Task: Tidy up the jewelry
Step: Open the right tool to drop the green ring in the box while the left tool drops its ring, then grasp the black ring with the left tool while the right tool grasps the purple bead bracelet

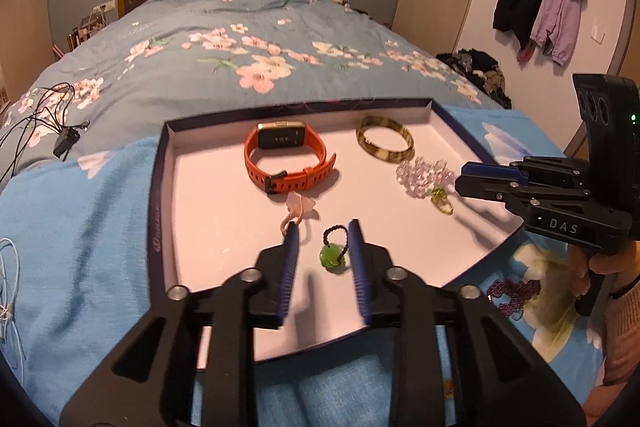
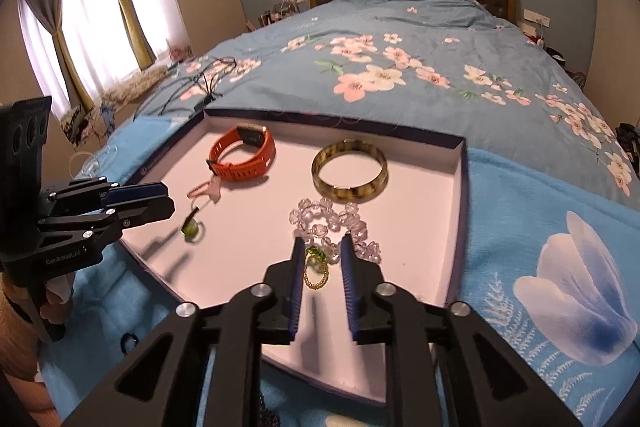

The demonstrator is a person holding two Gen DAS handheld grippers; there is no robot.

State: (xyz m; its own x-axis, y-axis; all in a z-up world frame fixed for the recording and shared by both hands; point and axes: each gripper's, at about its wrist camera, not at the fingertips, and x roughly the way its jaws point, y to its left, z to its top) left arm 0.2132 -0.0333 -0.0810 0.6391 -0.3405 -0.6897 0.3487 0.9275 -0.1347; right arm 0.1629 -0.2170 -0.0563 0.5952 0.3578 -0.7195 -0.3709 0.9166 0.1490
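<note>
Two handheld black grippers with blue pads work over a shallow white-lined cardboard tray (image 1: pixel 208 195) on the bed's blue blanket (image 1: pixel 80 227). Left gripper (image 1: pixel 325 241): jaws spread, straddling a green stone pendant on a dark beaded loop (image 1: pixel 334 251) without pressing it. Right gripper (image 2: pixel 322 257): jaws parted around a gold chain with green beads (image 2: pixel 316 269), not pinching. Also in tray: orange-strapped smartwatch (image 1: pixel 286 157), tortoiseshell bangle (image 1: pixel 385 143), clear crystal bead bracelet (image 1: pixel 422 175), pink flower charm on cord (image 1: pixel 300 207).
</note>
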